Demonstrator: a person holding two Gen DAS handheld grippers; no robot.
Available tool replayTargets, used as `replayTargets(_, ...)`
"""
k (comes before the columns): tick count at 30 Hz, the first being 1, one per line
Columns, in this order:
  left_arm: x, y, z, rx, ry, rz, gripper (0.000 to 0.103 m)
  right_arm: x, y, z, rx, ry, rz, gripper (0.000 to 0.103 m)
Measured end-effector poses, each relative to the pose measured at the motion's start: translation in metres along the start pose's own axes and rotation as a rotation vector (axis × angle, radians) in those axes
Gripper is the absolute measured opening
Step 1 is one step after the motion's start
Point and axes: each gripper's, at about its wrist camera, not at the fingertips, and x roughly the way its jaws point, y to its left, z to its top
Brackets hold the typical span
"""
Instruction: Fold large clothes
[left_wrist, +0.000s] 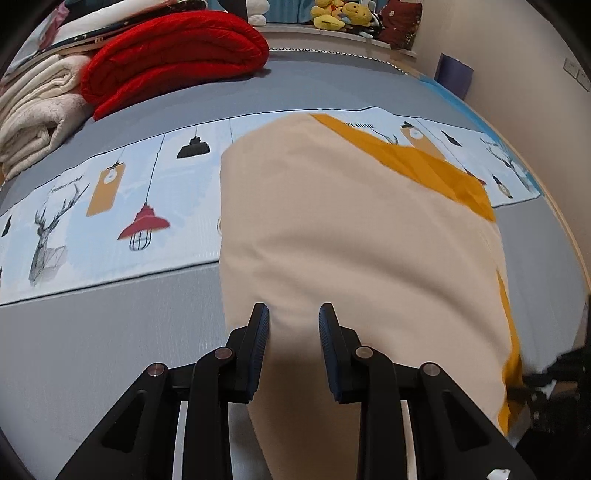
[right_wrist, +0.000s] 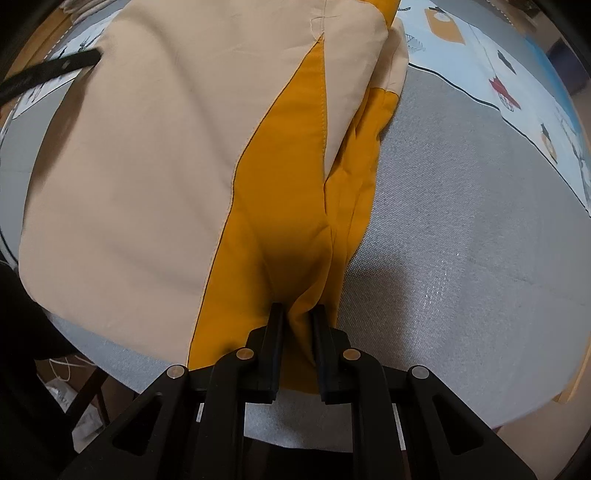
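Note:
A cream and mustard-yellow garment (left_wrist: 354, 236) lies folded on the grey bed cover (left_wrist: 92, 332). My left gripper (left_wrist: 294, 314) is over its near cream edge with the jaws apart and cloth showing between them. In the right wrist view the garment (right_wrist: 147, 166) fills the left and middle. My right gripper (right_wrist: 298, 314) is closed on a bunched fold of its yellow part (right_wrist: 288, 221) at the near edge. The left gripper shows as a dark bar at the far left of that view (right_wrist: 48, 70).
A patterned light-blue strip with lamps and deer (left_wrist: 110, 206) crosses the bed. A folded red quilt (left_wrist: 177, 55) and white blankets (left_wrist: 37, 110) are stacked at the back left. Plush toys (left_wrist: 340, 14) sit on a ledge. The bed edge is near on the right (right_wrist: 535, 398).

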Motion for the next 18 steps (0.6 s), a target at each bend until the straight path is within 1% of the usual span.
replayTargets(5,0.021,0.004,0.017,0.005,-0.001,-0.008,0.026,0.0,-0.004,0.0,-0.007,-0.005,0.004,0.016)
replayTargets(10,0.037,0.002,0.029,0.039,-0.007,0.005,0.026,0.003,-0.006,-0.001,-0.012,-0.004,0.005,0.016)
replayTargets(15,0.047,0.007,0.032,0.015,0.011,-0.014,0.026,0.003,-0.007,-0.001,-0.011,-0.001,-0.001,0.016)
replayTargets(17,0.039,0.006,0.034,0.012,0.002,-0.007,0.029,0.003,-0.005,-0.001,-0.011,0.001,-0.009,0.016)
replayTargets(18,0.031,0.007,0.035,0.007,-0.012,0.001,0.035,0.003,-0.004,0.0,-0.011,0.003,-0.014,0.016)
